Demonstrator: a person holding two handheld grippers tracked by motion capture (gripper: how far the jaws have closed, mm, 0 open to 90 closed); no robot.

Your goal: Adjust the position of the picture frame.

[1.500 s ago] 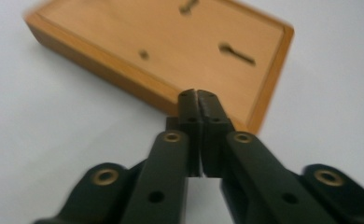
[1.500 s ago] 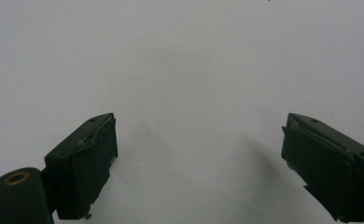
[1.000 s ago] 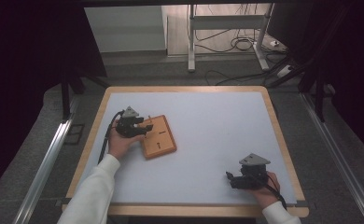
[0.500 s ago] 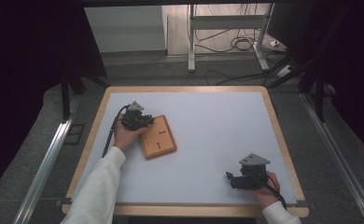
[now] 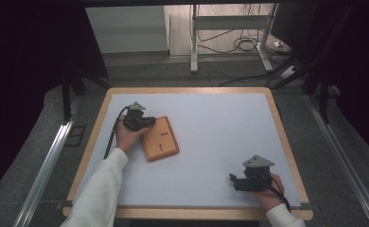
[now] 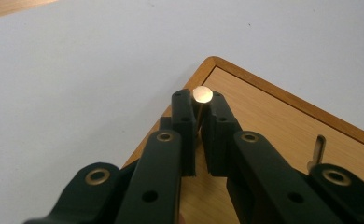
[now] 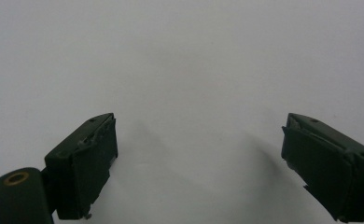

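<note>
An orange-brown wooden board (image 5: 166,144) lies on the white table, left of centre. My left gripper (image 5: 147,122) is at the board's far left corner. In the left gripper view the left gripper (image 6: 199,103) is shut on a thin upright metal pin (image 6: 202,94) with a round flat head. Its jaws have just been closing with that pin between them. A second small pin (image 6: 316,150) stands on the board (image 6: 283,126) to the right. My right gripper (image 5: 233,180) rests near the front right of the table. In its own view the right gripper (image 7: 199,128) stands wide open over bare white surface.
The table (image 5: 211,118) has a white top with a wooden rim. A sleeved arm (image 5: 100,189) reaches in from the bottom left. Cables (image 5: 234,45) and a metal stand's legs (image 5: 194,56) are on the floor beyond the far edge.
The left hand has shifted slightly toward the far side at the board's corner. The right hand has kept still.
</note>
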